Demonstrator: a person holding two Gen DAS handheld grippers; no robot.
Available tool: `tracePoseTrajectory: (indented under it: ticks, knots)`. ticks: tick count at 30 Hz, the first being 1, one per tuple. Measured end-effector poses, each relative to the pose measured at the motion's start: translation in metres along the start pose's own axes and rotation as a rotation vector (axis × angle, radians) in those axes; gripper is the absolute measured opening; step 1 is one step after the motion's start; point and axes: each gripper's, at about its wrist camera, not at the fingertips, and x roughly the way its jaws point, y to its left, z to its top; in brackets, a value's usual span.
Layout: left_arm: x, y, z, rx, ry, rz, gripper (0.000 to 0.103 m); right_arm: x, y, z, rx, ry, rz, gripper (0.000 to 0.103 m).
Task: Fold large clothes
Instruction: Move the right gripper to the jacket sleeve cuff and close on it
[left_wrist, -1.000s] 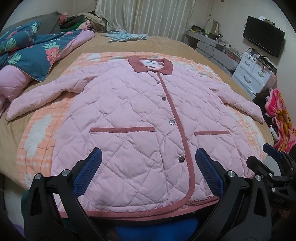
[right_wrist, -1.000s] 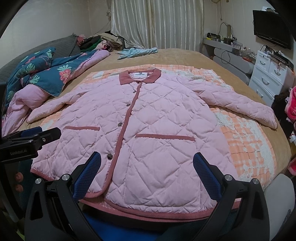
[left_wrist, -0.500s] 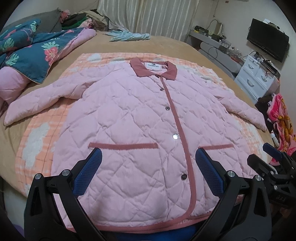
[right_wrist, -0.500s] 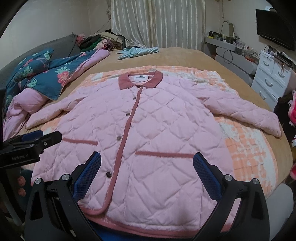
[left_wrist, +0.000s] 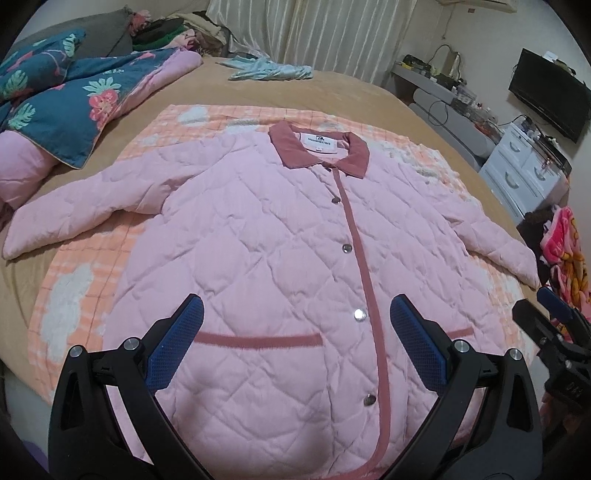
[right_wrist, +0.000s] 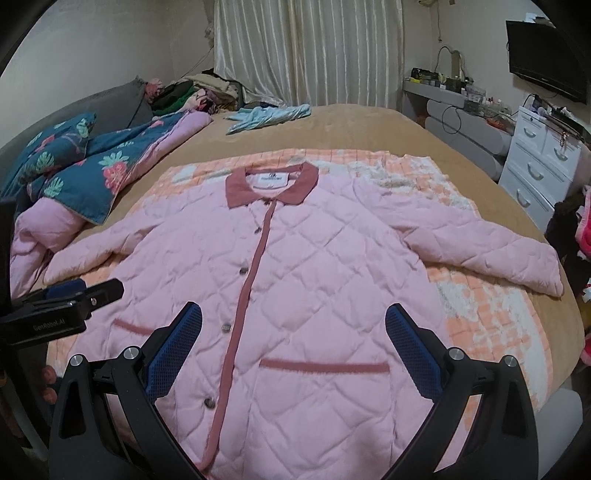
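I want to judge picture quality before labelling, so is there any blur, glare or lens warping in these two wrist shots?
Left wrist view: strong fisheye bend, dark vignette corners; the pink quilted jacket is sharp, and its snaps glint. Right wrist view: same warping, the bed edge curves; lighting soft and even, faint shadows, no harsh glare. Both grippers sit sharp in the foreground.

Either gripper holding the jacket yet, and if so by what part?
Nothing is held. The left gripper and the right gripper both stand open above the pink quilted jacket, which lies flat and buttoned on the bed, sleeves spread.
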Motion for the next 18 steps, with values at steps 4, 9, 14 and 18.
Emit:
tracePoseTrajectory:
  ticks: [4,9,14,18]
  knots:
    - [0.007,-0.003,0.012,-0.007,0.003,-0.01,0.095,0.01,-0.009,0.014,0.025,0.007,-0.008,0.099]
    - [0.017,-0.01,0.032,-0.001,-0.003,-0.01,0.095,0.019,-0.018,0.032,0.052,-0.004,-0.024,0.099]
    - [0.027,-0.02,0.055,-0.001,0.0,-0.03,0.095,0.029,-0.029,0.05,0.074,-0.014,-0.04,0.099]
    - [0.036,-0.031,0.072,0.015,-0.007,-0.032,0.095,0.037,-0.04,0.065,0.105,-0.022,-0.052,0.099]
